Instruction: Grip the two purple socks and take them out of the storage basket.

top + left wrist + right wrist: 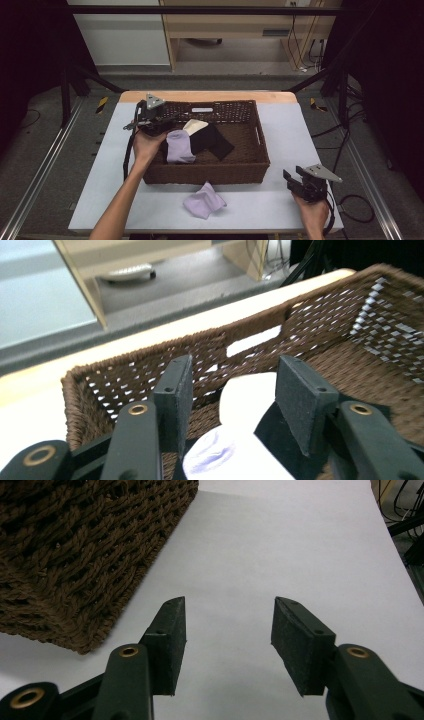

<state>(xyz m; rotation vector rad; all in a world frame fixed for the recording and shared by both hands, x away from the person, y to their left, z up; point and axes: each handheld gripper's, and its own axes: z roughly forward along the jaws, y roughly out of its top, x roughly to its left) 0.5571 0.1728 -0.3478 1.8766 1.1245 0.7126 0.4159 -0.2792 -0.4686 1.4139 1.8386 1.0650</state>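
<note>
Woven brown basket at the centre of a white surface, its long axis running left to right across the high view; a slot handle shows in its far wall. Inside, toward the left half, lie a lavender sock, a cream sock and a black sock. The lavender sock's long axis runs near to far; the black sock lies diagonally, its near end pointing toward the basket's right front. A second lavender sock lies folded on the surface just in front of the basket's near wall, apart from it.

Left claw held over the basket's left rear corner, pointing right and inward, its jaws standing wide apart and holding nothing; in the left gripper view the cream and lavender socks lie beyond and below the jaws. The left forearm reaches diagonally from the bottom edge, and the left hand sits above the basket's left wall.

Right claw low at the surface's right front corner, well apart from the basket, pointing left and away, jaws wide and empty over bare surface. The right hand enters from the bottom edge.
</note>
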